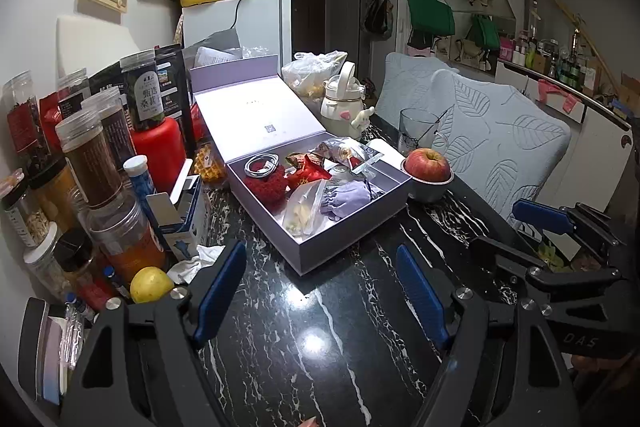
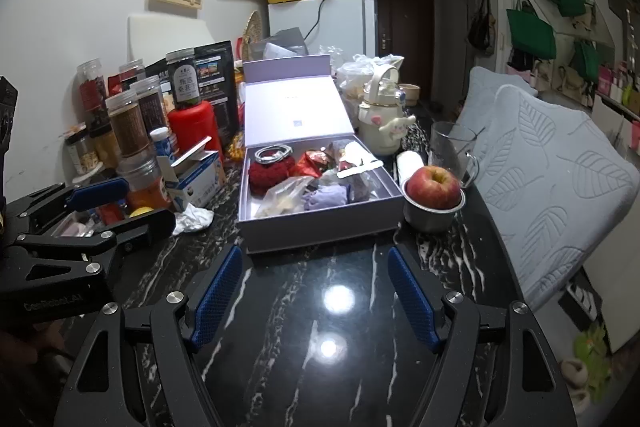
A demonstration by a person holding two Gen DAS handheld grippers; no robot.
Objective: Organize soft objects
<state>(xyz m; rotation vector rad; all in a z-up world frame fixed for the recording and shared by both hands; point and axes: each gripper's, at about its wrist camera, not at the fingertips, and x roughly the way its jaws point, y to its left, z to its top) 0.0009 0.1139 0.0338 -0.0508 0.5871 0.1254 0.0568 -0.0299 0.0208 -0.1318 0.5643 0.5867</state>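
Observation:
An open lavender gift box (image 1: 352, 227) (image 2: 320, 223) stands on the black marble table. Inside lie a red crocheted pouch (image 1: 266, 181) (image 2: 266, 173) with a coiled white cable on it, a lilac drawstring pouch (image 1: 346, 201) (image 2: 326, 197), a clear zip bag (image 1: 302, 207) and red snack wrappers (image 1: 306, 169). My left gripper (image 1: 320, 279) is open and empty, short of the box's near corner. My right gripper (image 2: 314, 285) is open and empty, just before the box's front wall. Each gripper shows in the other's view, the right (image 1: 520, 231) and the left (image 2: 120, 205).
Jars, a red bottle (image 1: 158, 151) and a small blue carton (image 1: 186, 223) crowd the left. A lemon (image 1: 151, 283) and crumpled tissue (image 2: 194, 219) lie near. An apple in a steel bowl (image 2: 434, 195), a glass mug (image 2: 450, 149) and a cream kettle-shaped bottle (image 2: 380, 123) stand right of the box. Padded chairs (image 2: 540, 163) line the right edge.

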